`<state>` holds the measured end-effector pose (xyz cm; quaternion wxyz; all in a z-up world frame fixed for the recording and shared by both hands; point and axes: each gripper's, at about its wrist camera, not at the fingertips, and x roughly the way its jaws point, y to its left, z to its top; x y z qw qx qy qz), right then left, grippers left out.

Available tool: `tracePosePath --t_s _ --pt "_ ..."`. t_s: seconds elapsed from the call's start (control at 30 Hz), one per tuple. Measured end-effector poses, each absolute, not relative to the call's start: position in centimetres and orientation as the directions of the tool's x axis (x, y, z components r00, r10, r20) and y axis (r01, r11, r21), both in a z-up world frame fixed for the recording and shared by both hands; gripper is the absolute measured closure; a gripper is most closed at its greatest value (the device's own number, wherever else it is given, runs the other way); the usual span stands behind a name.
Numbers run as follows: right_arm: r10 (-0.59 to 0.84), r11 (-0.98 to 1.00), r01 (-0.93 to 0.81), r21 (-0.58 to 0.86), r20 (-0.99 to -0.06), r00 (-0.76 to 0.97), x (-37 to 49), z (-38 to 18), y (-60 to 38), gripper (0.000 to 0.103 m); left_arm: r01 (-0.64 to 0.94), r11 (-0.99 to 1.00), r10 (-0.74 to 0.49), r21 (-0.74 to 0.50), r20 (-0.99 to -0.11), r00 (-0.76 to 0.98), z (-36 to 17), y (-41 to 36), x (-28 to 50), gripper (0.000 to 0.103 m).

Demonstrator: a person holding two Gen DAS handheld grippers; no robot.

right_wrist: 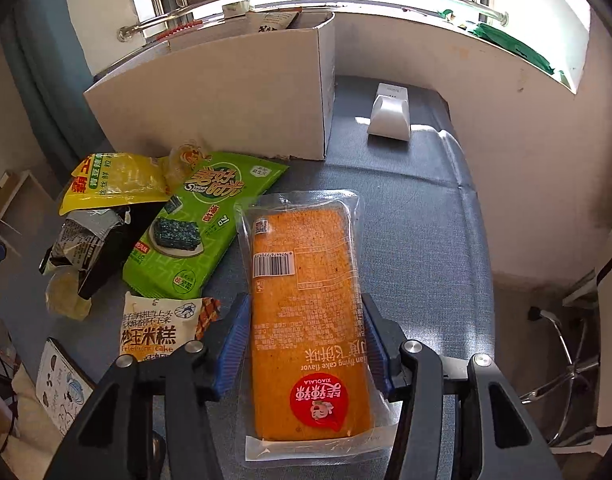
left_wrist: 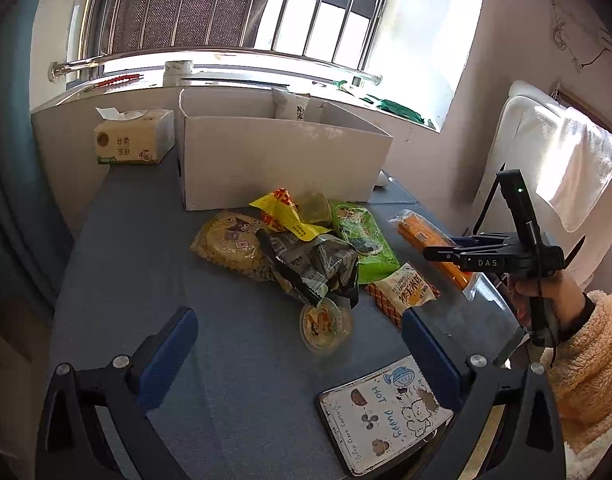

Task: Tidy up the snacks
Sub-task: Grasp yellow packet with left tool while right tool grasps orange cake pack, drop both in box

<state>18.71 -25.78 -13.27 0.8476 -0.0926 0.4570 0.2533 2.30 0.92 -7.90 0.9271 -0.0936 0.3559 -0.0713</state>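
The right claw (right_wrist: 306, 350) stands with its blue pads on both long sides of the orange cake packet (right_wrist: 306, 308), and the pads seem to touch the clear wrapper. The packet is flat and rectangular, it lies on the blue woven worktop (right_wrist: 418, 248), and its red round label reads "XIAOLALA" with "flying cake flavor" above it and a barcode further up. Just to the left of this claw lies a cream packet (right_wrist: 158, 328) with "Fried corn cake" printed on it. Beyond that, the green seaweed packet (right_wrist: 198, 224) shows "Sweet Sour". Further left are a yellow packet (right_wrist: 114, 178) and a crumpled black and grey foil bag (right_wrist: 86, 244). Ahead stands the white cardboard box (right_wrist: 226, 92), open at the top. To its right, a small white device (right_wrist: 389, 114) sits on the worktop.

The left claw (left_wrist: 300, 364) is spread wide and holds nothing; its blue pads (left_wrist: 170, 356) hang above the worktop. Between them, a little ahead, lies a small clear round cup snack (left_wrist: 326, 326). Near the right pad a tin plate (left_wrist: 382, 412) reads "HOT PUPPY". Far ahead on the left, a tissue pack (left_wrist: 134, 138) stands beside the box.
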Motion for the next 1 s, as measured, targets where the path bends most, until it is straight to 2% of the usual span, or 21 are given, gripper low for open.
tracePosePath --t_s 0.33,0.6,0.63,0.7,0.73,0.83,1.0 --pt "0.476 0.823 -0.543 0.169 -0.727 0.496 11.9 -8.6 -26.2 0.046 0.199 0.977 -0.194 -0.074 -0.694 0.693 -7.0 -1.0 11.6 0.000" --pt "0.498 0.826 -0.514 0.231 -0.726 0.475 9.4 -9.6 -27.5 0.045 0.083 0.985 -0.170 -0.149 -0.824 0.540 -10.3 0.3 20.0 0.001" --pt "0.500 0.826 -0.510 0.240 -0.729 0.468 9.4 -9.8 -27.6 0.045 0.088 0.982 -0.187 -0.165 -0.826 0.531 -10.6 0.3 20.3 0.004" --pt "0.497 0.829 -0.504 0.244 -0.734 0.462 9.2 -10.2 -27.9 0.045 0.117 0.976 -0.220 -0.187 -0.828 0.517 -11.2 0.3 20.4 0.036" --pt "0.494 0.831 -0.500 0.245 -0.738 0.460 9.2 -10.4 -28.0 0.045 0.116 0.976 -0.218 -0.184 -0.836 0.503 -11.5 0.4 20.5 0.062" --pt "0.508 0.828 -0.490 0.273 -0.736 0.448 9.5 -10.7 -28.3 0.045 0.132 0.967 -0.255 -0.219 -0.809 0.529 -11.1 0.8 19.7 0.073" --pt "0.525 0.817 -0.500 0.285 -0.727 0.443 9.4 -10.5 -27.9 0.045 0.132 0.970 -0.242 -0.204 -0.752 0.614 -8.4 1.8 16.6 0.075"
